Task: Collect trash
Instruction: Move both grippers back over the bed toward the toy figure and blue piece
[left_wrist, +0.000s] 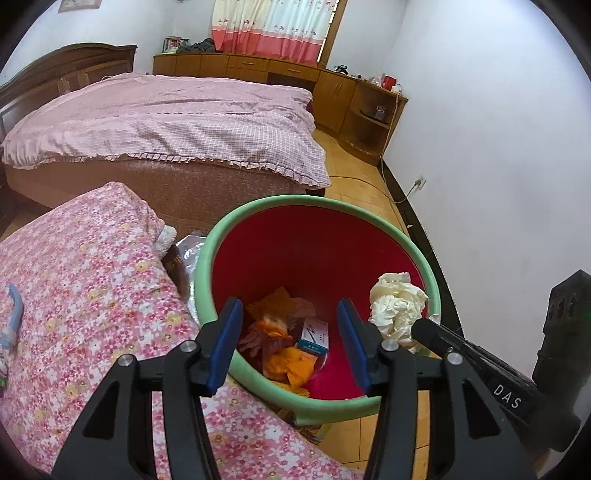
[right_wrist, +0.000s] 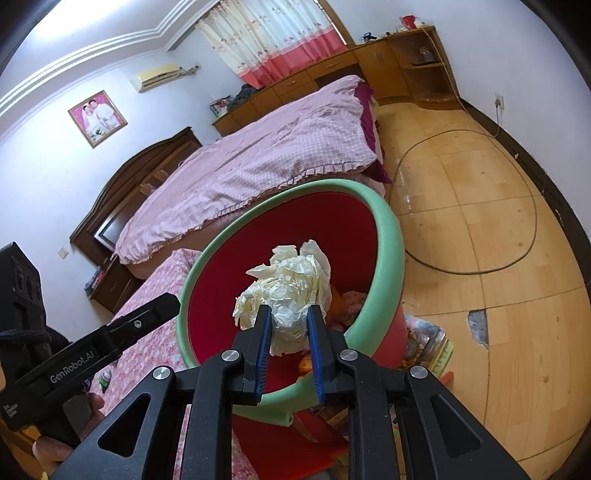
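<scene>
A red bin with a green rim (left_wrist: 258, 206) (right_wrist: 391, 236) stands on the floor beside a floral-covered surface (left_wrist: 92, 277). Inside it lie orange wrappers (left_wrist: 284, 354) and a small blue-white box (left_wrist: 314, 336). My left gripper (left_wrist: 290, 332) is open and empty above the bin's near rim. My right gripper (right_wrist: 288, 325) is shut on a crumpled cream paper ball (right_wrist: 288, 288) and holds it over the bin's mouth. The paper ball also shows in the left wrist view (left_wrist: 397, 306), at the bin's right rim, with the right gripper's black body (left_wrist: 476, 365) behind it.
A bed with a pink checked quilt (left_wrist: 177, 122) stands behind the bin. Wooden cabinets (left_wrist: 343, 96) line the far wall. A cable (right_wrist: 517, 229) loops over the tiled floor. Packets (right_wrist: 432, 343) lie on the floor next to the bin. A blue-handled item (left_wrist: 14, 306) lies on the floral cloth.
</scene>
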